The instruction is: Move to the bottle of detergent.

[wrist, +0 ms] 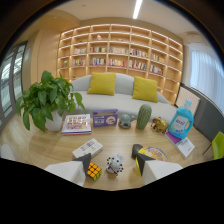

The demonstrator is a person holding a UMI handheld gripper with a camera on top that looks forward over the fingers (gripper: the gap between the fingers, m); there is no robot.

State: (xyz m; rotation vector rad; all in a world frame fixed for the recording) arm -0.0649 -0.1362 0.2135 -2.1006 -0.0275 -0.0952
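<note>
Two dark wedge-shaped jaws wide apart, translucent blue detergent bottle (181, 122) well beyond on pale wood table (50, 145).

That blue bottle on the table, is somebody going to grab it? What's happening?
A person's handheld gripper hangs open over the round wooden table, holding nothing. A colourful puzzle cube and a small black-and-white toy sit between its fingers. The blue plastic detergent bottle stands far beyond the fingers, off to the right near a small brown toy animal. Nothing has reached it yet.

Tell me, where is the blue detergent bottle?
The blue detergent bottle stands on the wooden table, far beyond the open gripper, right of the small golden figurine.
</note>
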